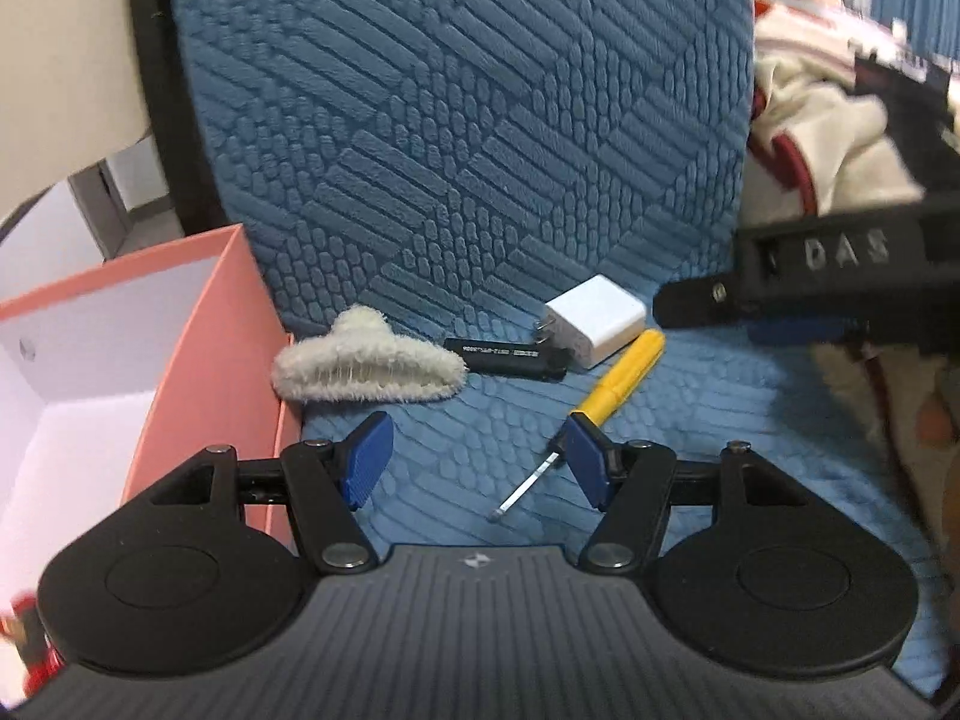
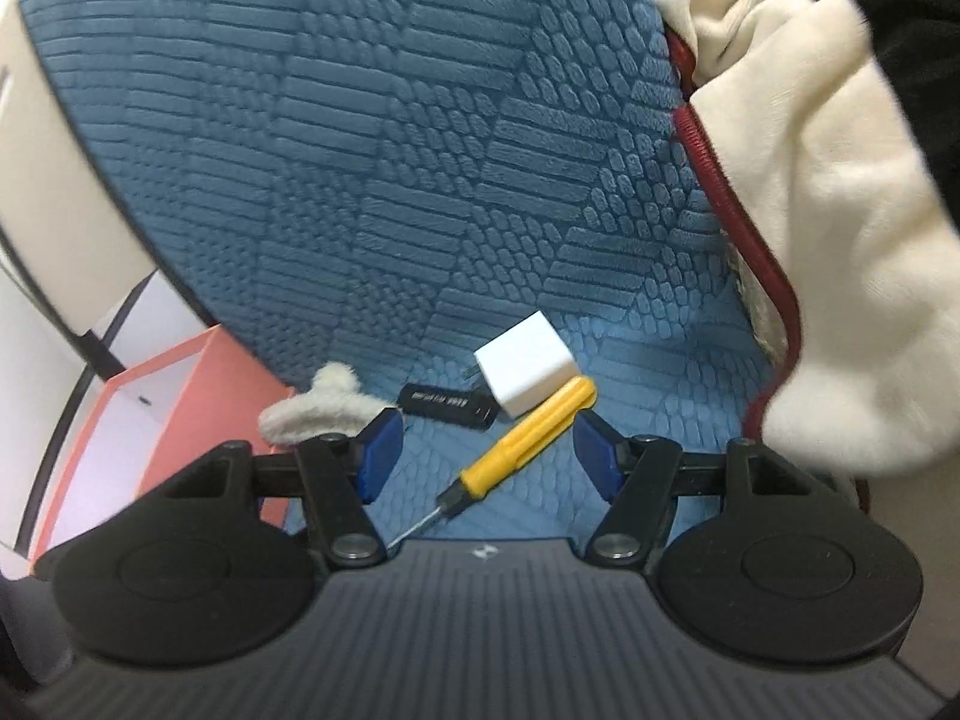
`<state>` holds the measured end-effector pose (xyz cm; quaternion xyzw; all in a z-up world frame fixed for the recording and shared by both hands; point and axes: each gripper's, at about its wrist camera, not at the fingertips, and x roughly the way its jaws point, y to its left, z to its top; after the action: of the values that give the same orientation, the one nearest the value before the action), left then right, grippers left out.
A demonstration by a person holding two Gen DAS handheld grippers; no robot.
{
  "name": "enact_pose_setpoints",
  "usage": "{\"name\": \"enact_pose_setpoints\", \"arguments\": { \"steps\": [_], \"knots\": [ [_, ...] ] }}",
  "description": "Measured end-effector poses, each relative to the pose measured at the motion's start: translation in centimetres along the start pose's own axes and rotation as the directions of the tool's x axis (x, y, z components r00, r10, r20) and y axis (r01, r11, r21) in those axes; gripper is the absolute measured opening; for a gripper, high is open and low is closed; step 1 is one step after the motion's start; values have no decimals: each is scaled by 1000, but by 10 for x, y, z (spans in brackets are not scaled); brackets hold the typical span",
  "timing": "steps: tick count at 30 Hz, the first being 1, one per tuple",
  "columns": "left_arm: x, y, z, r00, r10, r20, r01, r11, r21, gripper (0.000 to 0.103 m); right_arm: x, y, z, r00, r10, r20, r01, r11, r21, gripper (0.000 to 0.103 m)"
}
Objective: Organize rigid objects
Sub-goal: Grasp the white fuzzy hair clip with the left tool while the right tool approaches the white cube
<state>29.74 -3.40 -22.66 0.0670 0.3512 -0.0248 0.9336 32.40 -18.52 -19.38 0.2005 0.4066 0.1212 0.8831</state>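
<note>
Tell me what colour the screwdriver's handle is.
Yellow. The screwdriver handle shows best in the right wrist view, lying on the blue cushion.

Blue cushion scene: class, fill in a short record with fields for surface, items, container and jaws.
surface: blue cushion
items: fluffy hair clip, black stick, white charger, yellow screwdriver
container: pink box, open, left of the items
left gripper: jaws open, holding nothing
right gripper: jaws open, screwdriver lying between them, not gripped
</note>
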Motion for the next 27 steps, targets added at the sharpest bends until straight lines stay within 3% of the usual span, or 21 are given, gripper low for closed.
{"name": "enact_pose_setpoints", "arguments": {
  "steps": [4, 8, 10, 13, 16, 19, 27],
  "knots": [
    [18, -7, 9, 997, 73, -9, -71, 989, 133, 69, 23, -7, 13, 1000, -27, -13, 27, 999, -18, 66],
    [35, -11, 13, 989, 151, -4, -144, 953, 266, 69, 47, -11, 22, 998, -41, -54, 39, 999, -35, 66],
    [44, -11, 16, 986, 168, -20, -155, 942, 296, 69, 57, -10, 24, 996, -45, -71, 41, 998, -53, 71],
    [54, -12, 20, 983, 182, -11, -166, 920, 354, 78, 65, -7, 26, 996, -44, -78, 38, 996, -80, 74],
    [65, -15, 24, 974, 226, -10, -201, 886, 418, 78, 75, -9, 28, 995, -38, -88, 31, 996, -79, 74],
    [73, -15, 28, 969, 248, -25, -212, 871, 443, 78, 86, -12, 28, 993, -57, -102, 48, 995, -92, 73],
    [101, 2, 42, 957, 272, -103, -196, 863, 465, 78, 101, -7, 28, 991, -56, -121, 36, 987, -155, 73]
  ]
}}
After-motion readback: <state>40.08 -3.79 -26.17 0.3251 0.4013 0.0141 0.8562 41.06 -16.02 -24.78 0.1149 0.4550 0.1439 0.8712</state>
